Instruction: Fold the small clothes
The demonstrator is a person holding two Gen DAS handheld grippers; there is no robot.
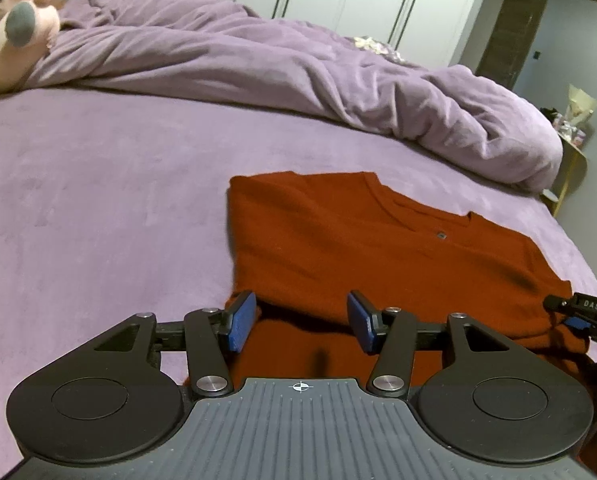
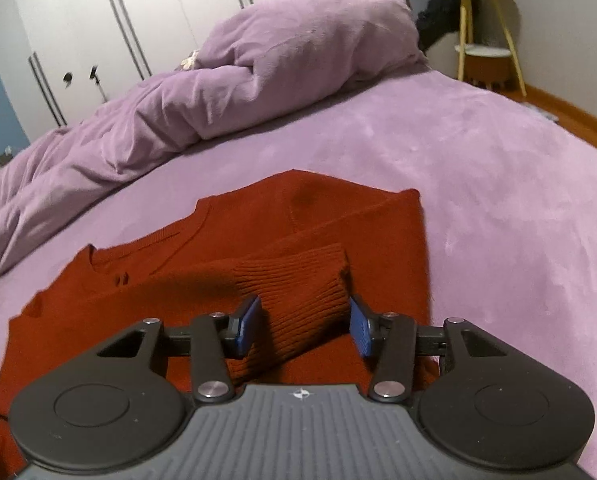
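Now right gripper [image 2: 303, 326] tilts down — jaws straddle sweater cuff [image 2: 298, 300].

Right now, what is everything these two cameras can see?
sweater: one, rust red, flat on the bed, ribbed sleeve cuff folded across its body
bed sheet: one, purple, under the sweater
duvet: one, purple, bunched along the far side
plush toy: one, pink with grey feet, far left corner
wardrobe: white doors behind the bed
side table: one, yellow legs, beside the bed
left gripper: black, blue pads, open over the sweater's near edge
right gripper: black, blue pads, open, cuff between the pads
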